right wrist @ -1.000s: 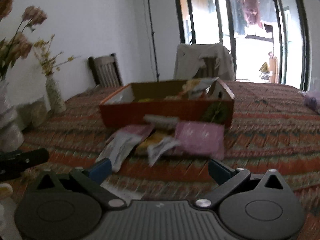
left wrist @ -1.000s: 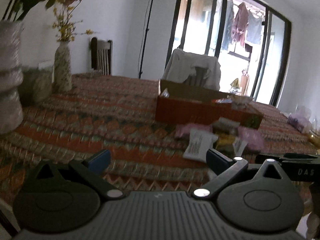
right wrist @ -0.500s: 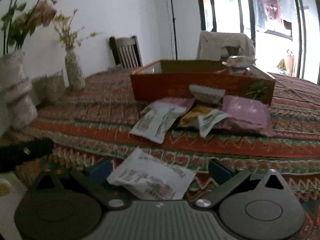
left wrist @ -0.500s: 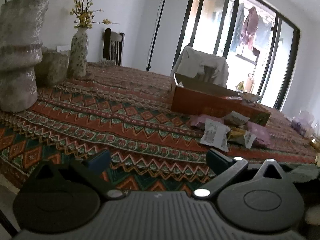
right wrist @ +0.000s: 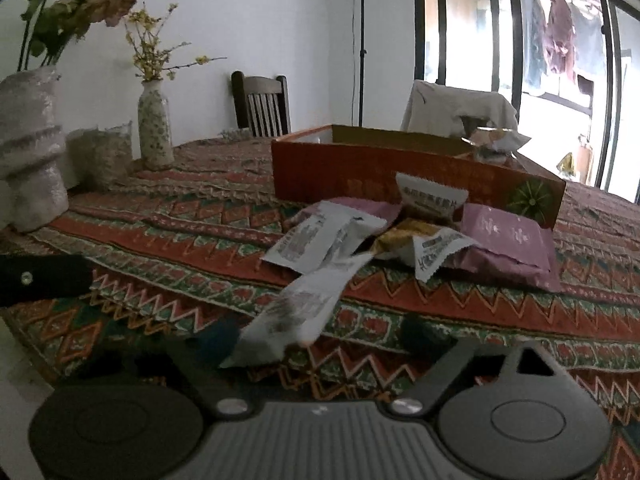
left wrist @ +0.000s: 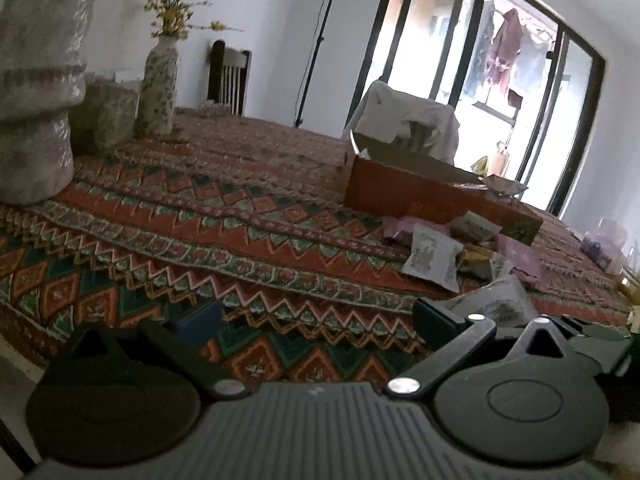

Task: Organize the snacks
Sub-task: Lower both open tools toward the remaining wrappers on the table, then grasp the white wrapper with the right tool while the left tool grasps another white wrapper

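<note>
1. Currently the right gripper (right wrist: pixel 316 334) is closing its jaws around a white snack packet (right wrist: pixel 298 310); the packet is lying between the fingers, blurred, dark print on it, and contact is not clear.
2. The left gripper (left wrist: pixel 316 316) is hanging wide open over the patterned tablecloth (left wrist: pixel 248 216), holding nothing.
3. More packets, white (right wrist: pixel 320 236), yellow and pink (right wrist: pixel 506 240), are lying piled against the orange box (right wrist: pixel 400 176).
</note>
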Available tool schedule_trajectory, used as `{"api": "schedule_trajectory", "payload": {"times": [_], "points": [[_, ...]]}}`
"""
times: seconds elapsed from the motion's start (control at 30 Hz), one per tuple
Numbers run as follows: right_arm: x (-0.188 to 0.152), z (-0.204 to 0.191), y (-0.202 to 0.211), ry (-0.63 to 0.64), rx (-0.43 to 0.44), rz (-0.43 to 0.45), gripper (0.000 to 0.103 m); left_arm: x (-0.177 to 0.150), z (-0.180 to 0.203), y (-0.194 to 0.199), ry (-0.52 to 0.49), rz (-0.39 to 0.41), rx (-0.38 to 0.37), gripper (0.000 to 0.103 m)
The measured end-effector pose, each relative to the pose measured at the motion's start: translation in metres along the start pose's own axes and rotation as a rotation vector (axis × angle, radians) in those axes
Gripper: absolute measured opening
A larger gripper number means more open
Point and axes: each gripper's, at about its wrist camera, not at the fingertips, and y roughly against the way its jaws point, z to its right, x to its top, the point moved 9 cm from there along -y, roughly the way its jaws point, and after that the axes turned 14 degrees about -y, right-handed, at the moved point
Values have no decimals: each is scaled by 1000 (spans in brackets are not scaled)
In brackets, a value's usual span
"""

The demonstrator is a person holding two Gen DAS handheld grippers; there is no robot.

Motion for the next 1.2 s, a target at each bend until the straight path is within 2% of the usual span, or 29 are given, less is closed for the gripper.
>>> {"api": "schedule_trajectory", "payload": {"times": [0.03,0.1,0.13,0.17,0.27,0.73,0.87,1.1,1.2], "points": [[0,-1,1,7,9,3,68,0,0,0,-3,0,1,103],[1,-3,2,12,24,4,45,0,-1,1,1,8,3,103],[1,-4,3,14,25,4,39,1,-1,1,5,10,1,103],[2,-4,3,17,22,7,29,1,-1,2,5,8,0,103],[2,-2,5,16,19,13,17,2,0,3,-6,14,0,103],[18,38,15,-91,14,79,15,5,8,-2,-14,-8,4,103],[22,41,20,-84,15,104,15,12,16,-6,-30,-5,-5,103],[37,53,31,-53,-5,171,15,32,49,-32,-76,-10,-54,103],[42,63,33,-50,-14,184,15,40,66,-52,-90,-35,-73,103]]}}
